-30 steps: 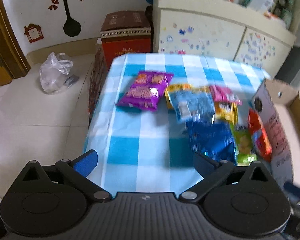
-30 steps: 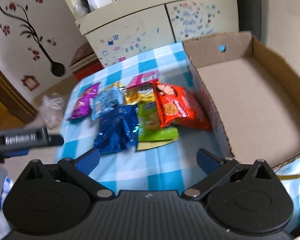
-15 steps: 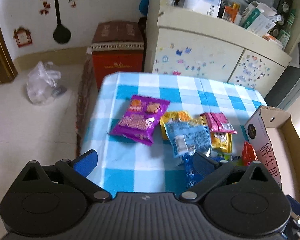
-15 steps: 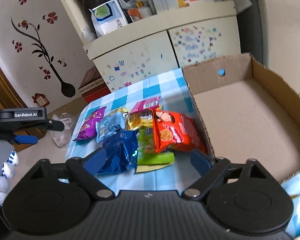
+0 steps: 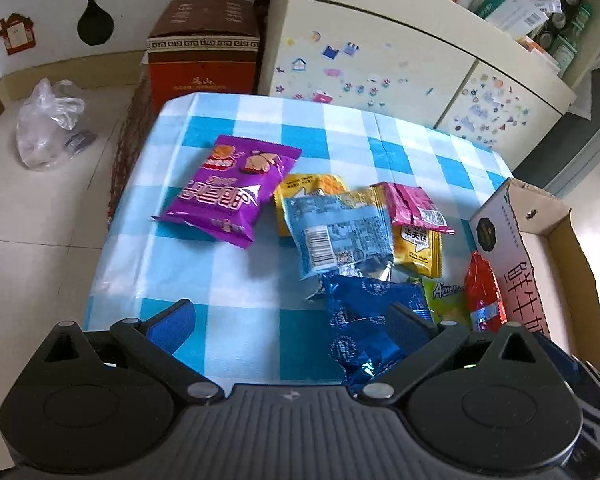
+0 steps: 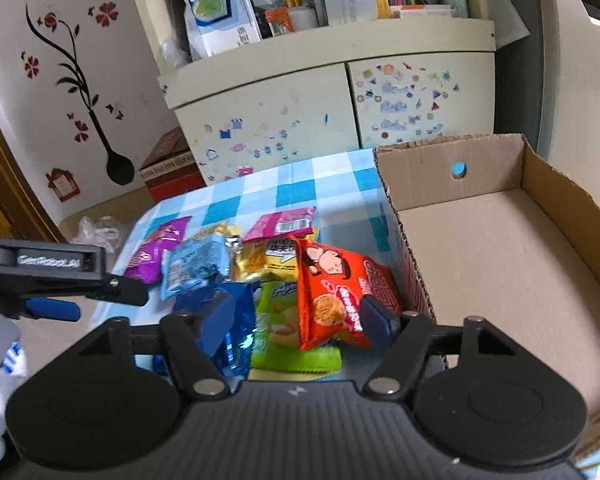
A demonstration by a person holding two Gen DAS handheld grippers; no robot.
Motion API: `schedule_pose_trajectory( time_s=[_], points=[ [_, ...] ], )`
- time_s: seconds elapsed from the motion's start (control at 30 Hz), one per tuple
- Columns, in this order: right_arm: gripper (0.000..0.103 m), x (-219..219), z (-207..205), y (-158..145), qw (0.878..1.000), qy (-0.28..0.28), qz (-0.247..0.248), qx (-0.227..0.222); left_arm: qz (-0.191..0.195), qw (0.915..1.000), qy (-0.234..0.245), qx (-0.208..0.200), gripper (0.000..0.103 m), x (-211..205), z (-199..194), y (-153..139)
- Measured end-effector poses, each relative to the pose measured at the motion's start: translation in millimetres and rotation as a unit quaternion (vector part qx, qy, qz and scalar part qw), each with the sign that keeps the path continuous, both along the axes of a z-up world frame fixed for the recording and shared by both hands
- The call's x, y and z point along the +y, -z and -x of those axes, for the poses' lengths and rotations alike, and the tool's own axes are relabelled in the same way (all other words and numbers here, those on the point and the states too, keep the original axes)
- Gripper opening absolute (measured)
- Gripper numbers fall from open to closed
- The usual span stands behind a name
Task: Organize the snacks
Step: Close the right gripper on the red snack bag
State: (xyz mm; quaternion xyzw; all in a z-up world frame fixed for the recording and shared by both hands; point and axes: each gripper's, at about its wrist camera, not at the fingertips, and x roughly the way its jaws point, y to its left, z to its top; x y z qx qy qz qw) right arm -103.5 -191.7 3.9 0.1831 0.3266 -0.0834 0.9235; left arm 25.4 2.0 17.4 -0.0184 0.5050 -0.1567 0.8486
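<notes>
Several snack bags lie in a heap on the blue-checked tablecloth (image 5: 228,280): a purple bag (image 5: 228,192), a light blue one (image 5: 336,228), a pink one (image 5: 412,204), a dark blue one (image 5: 364,320). My left gripper (image 5: 288,322) hovers open over the cloth, its right finger above the dark blue bag. My right gripper (image 6: 296,320) has its jaws closing around the orange-red bag (image 6: 336,288) and the green bag (image 6: 288,328). The right pad is at the red bag's edge. The left pad stands clear of it, over the dark blue bag (image 6: 240,320).
An open cardboard box (image 6: 500,264) stands right of the heap, its wall against the red bag. A cream cabinet (image 6: 340,112) is behind the table. On the floor to the left are a red carton (image 5: 202,52) and a plastic bag (image 5: 48,124). The left gripper's body (image 6: 40,272) is at the left.
My right gripper's jaws have narrowed and it has come down close to the red bag. My left gripper has moved nearer to the heap, which now looks larger.
</notes>
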Motion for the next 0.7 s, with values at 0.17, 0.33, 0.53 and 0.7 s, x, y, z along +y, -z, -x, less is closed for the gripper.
schedule_pose_trajectory(
  time_s=[0.17, 0.33, 0.53, 0.7],
  points=[
    [0.062, -1, -15, 13, 1.000, 0.002, 0.014, 0.017, 0.009, 0.9999, 0.002, 0.010, 0.103, -5, -2, 6],
    [0.050, -1, -19, 24, 0.999, 0.021, 0.034, 0.036, 0.028, 0.9991, 0.015, 0.028, 0.103, -13, -2, 14],
    [0.031, -10, -11, 21, 0.999, 0.040, 0.016, 0.021, 0.044, 0.9982, 0.026, 0.031, 0.103, -27, -1, 24],
    [0.028, -15, -6, 16, 0.999, 0.049, -0.012, 0.010, 0.047, 0.9973, 0.048, 0.030, 0.103, -41, 1, 30]
  ],
)
